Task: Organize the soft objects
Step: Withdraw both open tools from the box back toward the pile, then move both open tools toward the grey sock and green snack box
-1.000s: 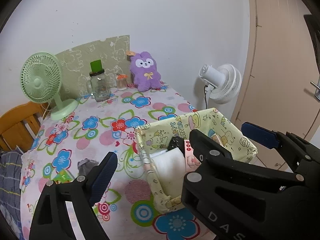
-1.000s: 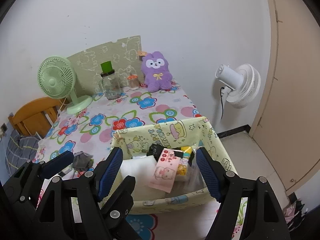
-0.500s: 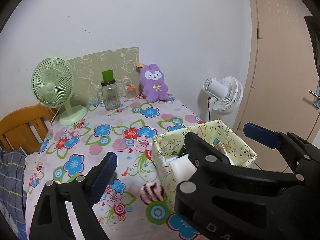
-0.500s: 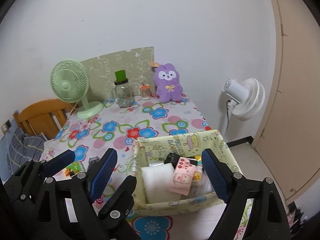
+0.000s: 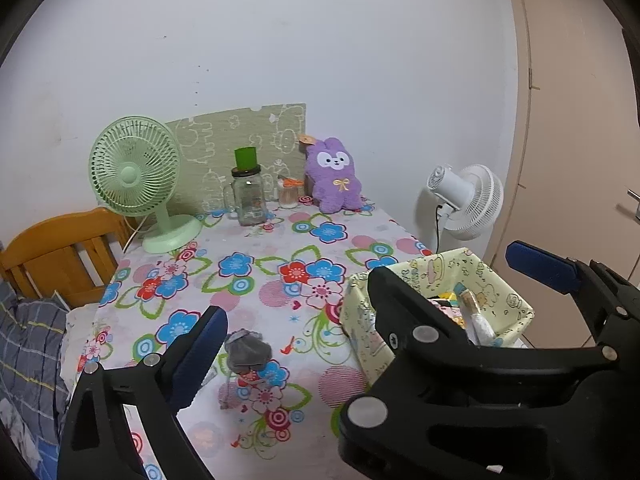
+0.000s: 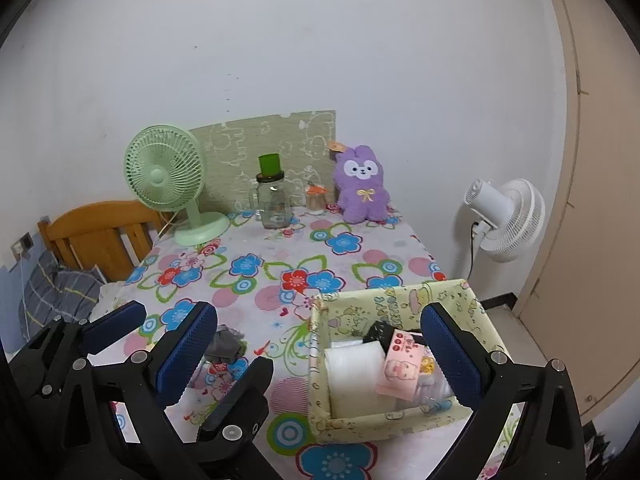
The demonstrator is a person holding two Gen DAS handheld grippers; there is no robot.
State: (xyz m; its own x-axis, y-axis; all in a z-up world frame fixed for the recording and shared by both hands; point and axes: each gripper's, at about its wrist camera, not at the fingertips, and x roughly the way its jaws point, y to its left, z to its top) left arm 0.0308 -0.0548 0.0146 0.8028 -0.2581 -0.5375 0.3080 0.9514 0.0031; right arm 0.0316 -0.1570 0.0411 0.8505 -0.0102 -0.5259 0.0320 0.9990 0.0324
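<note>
Left wrist view: left gripper (image 5: 362, 306) spread wide, empty, above floral tablecloth (image 5: 280, 264); crumpled grey cloth (image 5: 246, 350) near front edge, apparently next to collect. Right wrist view: right gripper (image 6: 316, 344) likewise apart, empty, over fabric basket (image 6: 404, 300) already holding soft packs; reach-and-pinch judged pending.

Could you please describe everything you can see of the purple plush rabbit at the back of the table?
The purple plush rabbit looks fluffy, with two short rounded ears, a white face patch with dark eyes and nose, and a small yellow bow on its chest. An orange tag sits by one ear. It stands upright, facing the cameras, at the far edge of the floral tablecloth, backed by a green patterned board. Neither claw is near it.
</note>
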